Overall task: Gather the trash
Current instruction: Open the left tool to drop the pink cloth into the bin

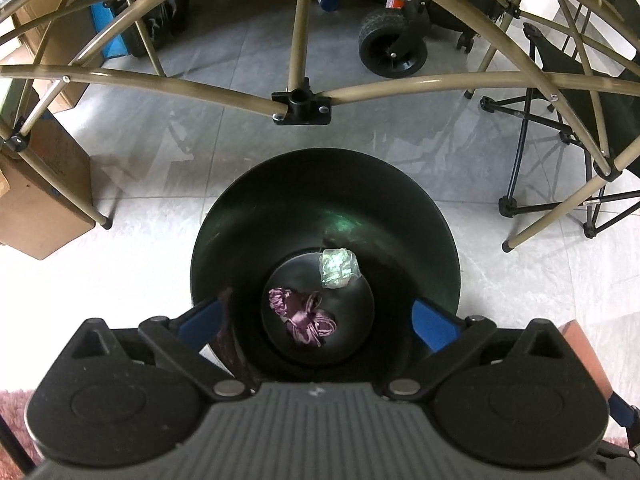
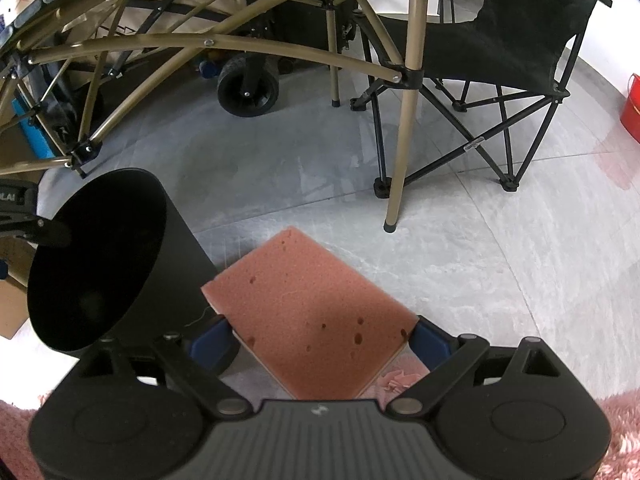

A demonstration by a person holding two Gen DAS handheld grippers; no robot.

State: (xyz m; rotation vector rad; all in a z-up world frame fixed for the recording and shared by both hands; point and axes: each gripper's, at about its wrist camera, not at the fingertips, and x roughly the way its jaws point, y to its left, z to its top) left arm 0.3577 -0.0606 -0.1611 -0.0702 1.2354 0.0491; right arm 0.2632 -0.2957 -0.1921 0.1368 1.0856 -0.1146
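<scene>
Two scraps [image 1: 302, 316] in bin [image 1: 420, 216] below wide-open, empty left hand-held gripper [image 1: 318, 320].

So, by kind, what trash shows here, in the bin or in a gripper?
Purple ribbon tangle, in the bin: 1
Crumpled clear wrapper, in the bin: 1
Pink sponge, in the right gripper: 1
Total: 3
</scene>
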